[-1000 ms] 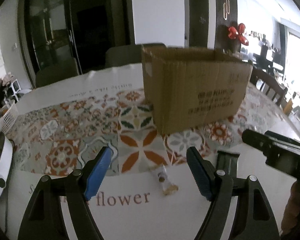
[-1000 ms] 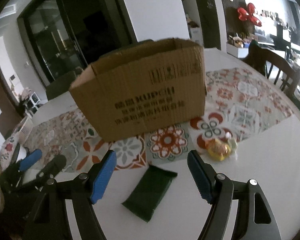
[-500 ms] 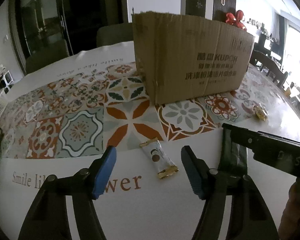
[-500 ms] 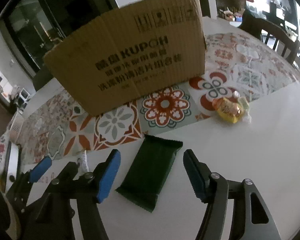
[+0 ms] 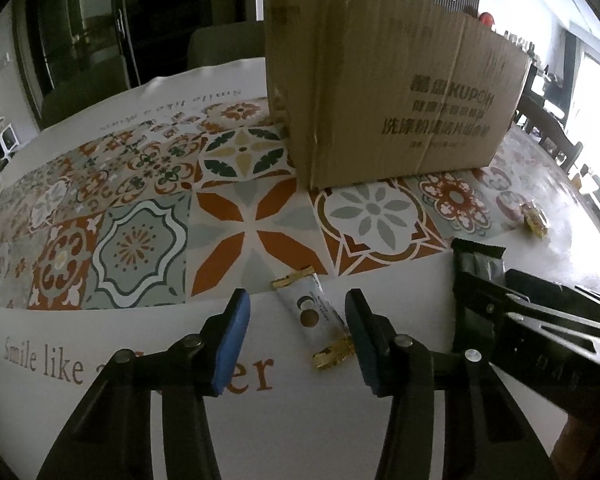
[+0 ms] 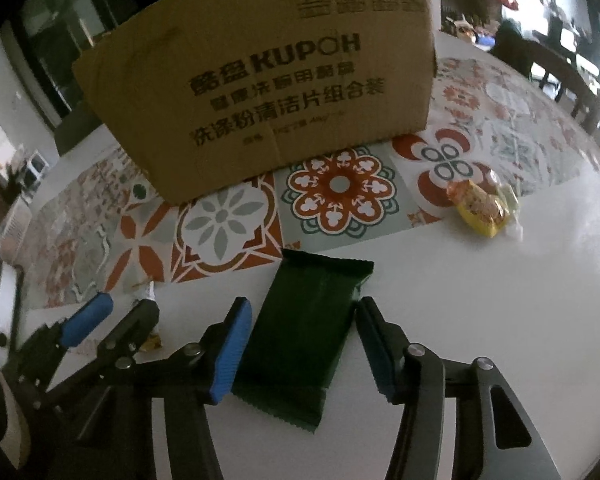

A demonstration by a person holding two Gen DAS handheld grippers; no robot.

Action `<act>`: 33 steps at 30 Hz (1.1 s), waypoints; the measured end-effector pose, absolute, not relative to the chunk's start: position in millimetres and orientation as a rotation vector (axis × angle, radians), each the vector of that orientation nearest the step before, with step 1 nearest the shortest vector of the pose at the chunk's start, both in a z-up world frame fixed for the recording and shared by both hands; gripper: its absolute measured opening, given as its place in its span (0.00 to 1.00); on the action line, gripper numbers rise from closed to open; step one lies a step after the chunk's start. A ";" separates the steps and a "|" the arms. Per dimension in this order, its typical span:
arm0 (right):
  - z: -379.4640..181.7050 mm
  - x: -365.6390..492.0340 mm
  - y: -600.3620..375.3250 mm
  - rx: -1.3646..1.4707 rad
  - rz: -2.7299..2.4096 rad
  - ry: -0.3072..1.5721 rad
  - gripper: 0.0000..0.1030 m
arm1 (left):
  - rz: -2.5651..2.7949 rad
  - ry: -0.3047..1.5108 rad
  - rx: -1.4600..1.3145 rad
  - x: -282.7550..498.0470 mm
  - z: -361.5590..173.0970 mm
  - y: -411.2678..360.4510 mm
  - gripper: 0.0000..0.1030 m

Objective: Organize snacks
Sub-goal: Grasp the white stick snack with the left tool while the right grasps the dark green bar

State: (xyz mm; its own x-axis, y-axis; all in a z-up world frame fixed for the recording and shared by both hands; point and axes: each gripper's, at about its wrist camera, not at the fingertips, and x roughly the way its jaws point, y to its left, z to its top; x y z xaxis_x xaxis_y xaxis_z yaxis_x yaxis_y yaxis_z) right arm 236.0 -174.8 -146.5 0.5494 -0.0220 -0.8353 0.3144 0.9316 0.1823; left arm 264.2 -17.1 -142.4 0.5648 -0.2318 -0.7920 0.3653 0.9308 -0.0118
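Observation:
A brown cardboard box (image 5: 384, 96) (image 6: 268, 76) stands on the patterned tablecloth. A small white snack bar with gold ends (image 5: 314, 316) lies between the blue pads of my left gripper (image 5: 296, 340); the jaws are closing around it and the right pad is near its lower end, without a clear press. A dark green snack packet (image 6: 304, 328) lies flat between the pads of my right gripper (image 6: 304, 352), whose jaws are also closing; small gaps show on both sides. The green packet (image 5: 476, 264) also shows in the left wrist view, partly behind the right gripper's body.
A yellow and orange snack bag (image 6: 482, 208) (image 5: 534, 220) lies on the cloth to the right of the box. The white table border (image 6: 500, 300) carries brown lettering (image 5: 44, 364). Chairs (image 5: 220, 44) stand behind the table, and a white appliance (image 6: 4, 320) sits at the left edge.
Both grippers have come down closer to the table and tilted further downward. Both pairs of jaws have narrowed, the left around the white bar and the right around the green packet.

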 end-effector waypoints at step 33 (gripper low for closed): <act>-133.1 225.8 -172.2 0.211 -0.119 0.879 0.48 | -0.364 0.831 0.161 248.5 -113.4 -23.3 0.19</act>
State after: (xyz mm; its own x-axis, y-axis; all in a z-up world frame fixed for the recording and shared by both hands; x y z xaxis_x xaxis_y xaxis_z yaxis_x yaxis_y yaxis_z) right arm 225.8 -172.2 -133.1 0.6334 -0.0171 -0.7737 0.1897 0.9727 0.1338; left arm 248.5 -23.3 -113.4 0.6164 -0.2525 -0.7458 0.3772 0.9261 -0.0018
